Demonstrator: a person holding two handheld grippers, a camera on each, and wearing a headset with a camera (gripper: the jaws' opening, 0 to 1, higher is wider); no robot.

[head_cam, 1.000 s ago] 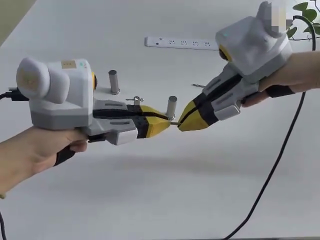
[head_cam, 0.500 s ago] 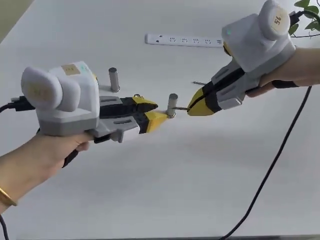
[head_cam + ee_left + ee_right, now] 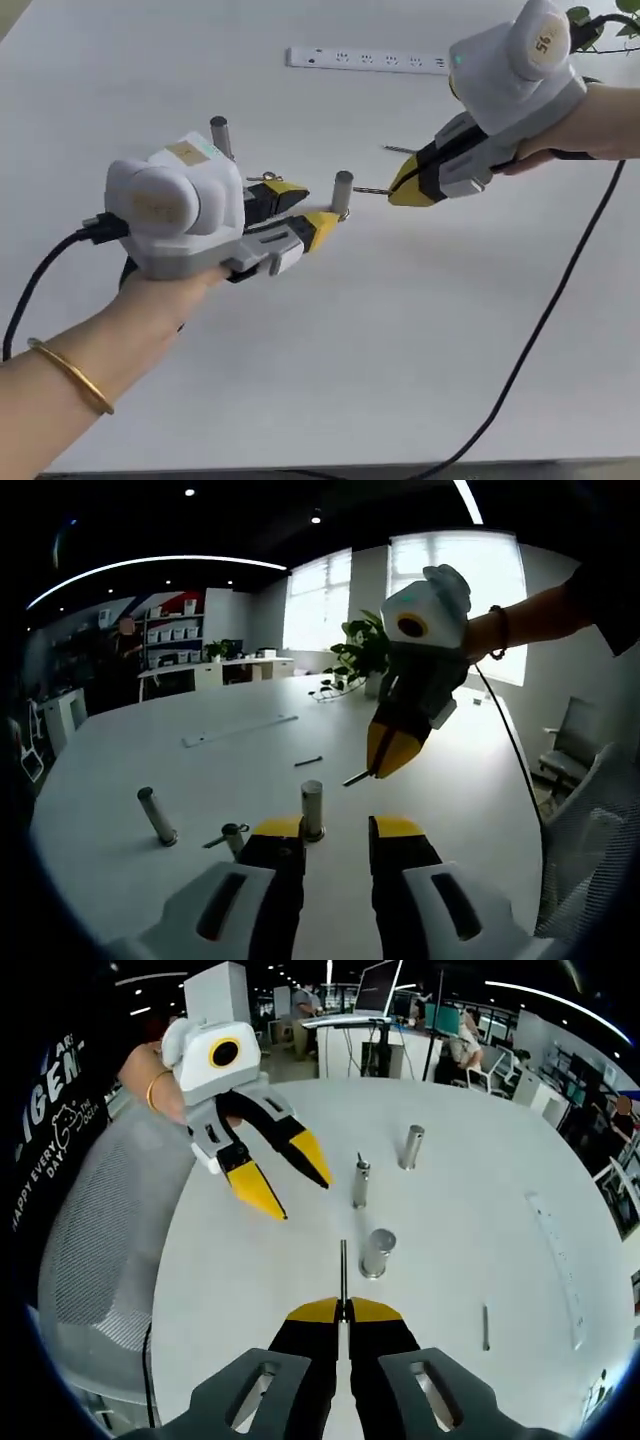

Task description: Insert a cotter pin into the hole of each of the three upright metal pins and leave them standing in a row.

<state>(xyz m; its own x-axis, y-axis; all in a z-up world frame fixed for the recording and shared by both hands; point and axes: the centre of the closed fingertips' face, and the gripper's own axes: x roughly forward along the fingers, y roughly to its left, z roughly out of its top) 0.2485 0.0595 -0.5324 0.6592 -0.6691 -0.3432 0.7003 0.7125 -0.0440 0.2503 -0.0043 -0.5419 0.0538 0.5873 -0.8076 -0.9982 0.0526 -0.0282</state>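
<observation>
**Head view.** The left gripper (image 3: 308, 205) is held low over the white desk (image 3: 330, 340), jaws spread wide with nothing between them. Its tips are just beside the nearest metal pin (image 3: 342, 192), which stands upright. The right gripper (image 3: 405, 190) reaches in from the desk's right side, jaws closed on a cotter pin (image 3: 372, 190). This pin lies roughly level and points at the upper part of the nearest metal pin. Its free end is just beside that pin, not in the hole. The far metal pin (image 3: 218, 135) stands upright toward the desk's far left corner. A loose cotter pin (image 3: 397, 150) lies flat between the right gripper and the power strip (image 3: 365, 60), which lies toward the far edge. A black cable (image 3: 540, 330) trails from the right gripper to the near edge.

**Left gripper view.** The nearest metal pin (image 3: 312, 810) stands just ahead of the left gripper (image 3: 340, 830), close to one jaw. The held cotter pin (image 3: 355, 777) shows a small gap between its tip and the pin's top.

**Right gripper view.** The cotter pin (image 3: 343, 1270) projects straight ahead of the right gripper (image 3: 343, 1310) and ends beside the nearest metal pin (image 3: 377, 1252). Beyond it, in a row, stand the middle metal pin (image 3: 361, 1182) — a second cotter pin (image 3: 215, 842) already passes through its top — and the far metal pin (image 3: 411, 1147).
</observation>
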